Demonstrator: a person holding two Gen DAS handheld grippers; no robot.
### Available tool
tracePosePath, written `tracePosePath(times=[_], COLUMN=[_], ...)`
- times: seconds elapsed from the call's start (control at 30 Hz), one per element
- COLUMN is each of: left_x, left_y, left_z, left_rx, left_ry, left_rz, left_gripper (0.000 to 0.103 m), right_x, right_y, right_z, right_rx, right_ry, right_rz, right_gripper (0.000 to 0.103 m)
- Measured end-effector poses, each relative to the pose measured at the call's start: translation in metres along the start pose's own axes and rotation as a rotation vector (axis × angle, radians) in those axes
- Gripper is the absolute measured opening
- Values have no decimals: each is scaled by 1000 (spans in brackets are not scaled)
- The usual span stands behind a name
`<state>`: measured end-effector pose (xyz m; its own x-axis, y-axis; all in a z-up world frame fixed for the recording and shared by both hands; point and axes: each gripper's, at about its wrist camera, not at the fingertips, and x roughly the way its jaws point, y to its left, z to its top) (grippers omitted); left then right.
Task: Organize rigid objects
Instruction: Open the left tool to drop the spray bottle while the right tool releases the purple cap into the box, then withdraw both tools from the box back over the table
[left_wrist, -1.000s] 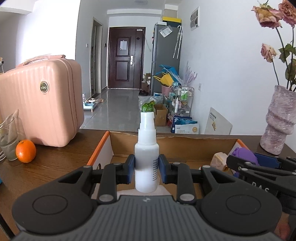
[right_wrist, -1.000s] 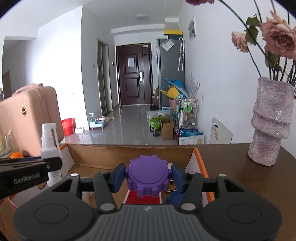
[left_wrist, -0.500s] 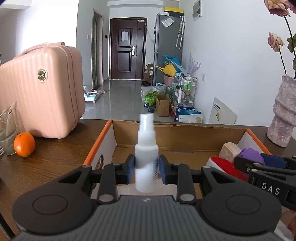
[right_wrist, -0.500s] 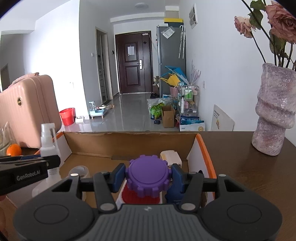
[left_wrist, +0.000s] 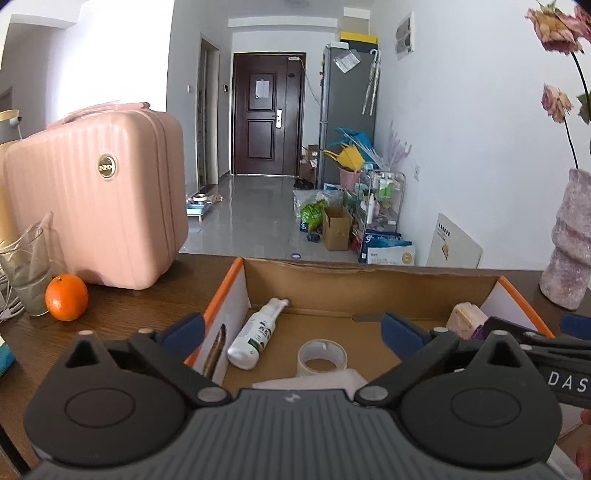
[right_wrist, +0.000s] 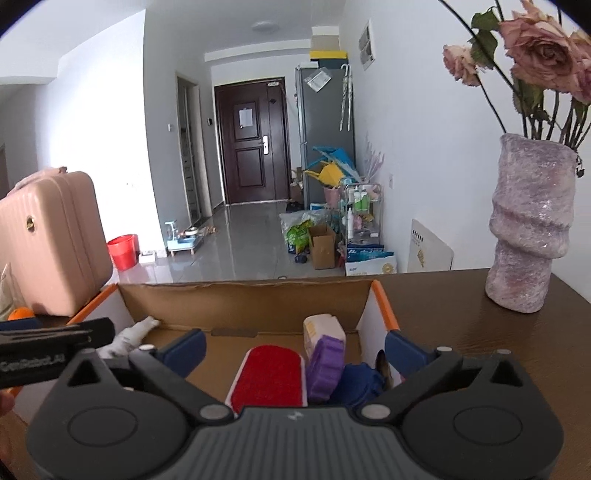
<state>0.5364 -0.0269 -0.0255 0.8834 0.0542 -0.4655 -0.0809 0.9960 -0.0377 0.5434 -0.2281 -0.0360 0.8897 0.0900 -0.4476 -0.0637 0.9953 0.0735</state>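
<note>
Both grippers stand above the near edge of the open brown cardboard box with orange-edged flaps (left_wrist: 376, 286), which sits on the dark wooden table (left_wrist: 122, 310).

Left gripper (left_wrist: 291, 332): its jaws have just been opening and now stand wide apart, with nothing between the pads. The white plastic spray bottle (left_wrist: 255, 338) lies on its side on the box floor, at the left, just beside the left wall. Its long axis runs near to far (slightly slanted), nozzle towards the far wall, base towards the near side.

Right gripper (right_wrist: 291, 349): its jaws have just been opening and are spread wide, gripping nothing. The purple toothed plastic disc (right_wrist: 325, 367) stands on edge at the right of the box, between the red oval brush pad (right_wrist: 267, 376) and a dark blue object (right_wrist: 360, 382), with the cream rounded block (right_wrist: 323, 328) just beyond it.

View differences:
- Only the left wrist view shows the clear tape roll (left_wrist: 322, 358) on the box floor and the whole orange fruit (left_wrist: 66, 297) beside the pink ribbed hard-shell case (left_wrist: 96, 210).
- Only the right wrist view shows the red pad and the disc fully (the left view catches a purple sliver only), plus the entire mottled pink vase (right_wrist: 532, 225).
</note>
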Motion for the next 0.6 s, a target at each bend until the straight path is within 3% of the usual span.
tracePosePath(times=[0.6], left_x=[-10], left_y=[9], left_z=[2], left_rx=[-7], left_ry=[-19], left_rz=[4], left_gripper=[103], right_x=[-13], right_y=[2], right_z=[2], right_rx=[-15], right_ry=[-23], right_rz=[-9], right_gripper=[103])
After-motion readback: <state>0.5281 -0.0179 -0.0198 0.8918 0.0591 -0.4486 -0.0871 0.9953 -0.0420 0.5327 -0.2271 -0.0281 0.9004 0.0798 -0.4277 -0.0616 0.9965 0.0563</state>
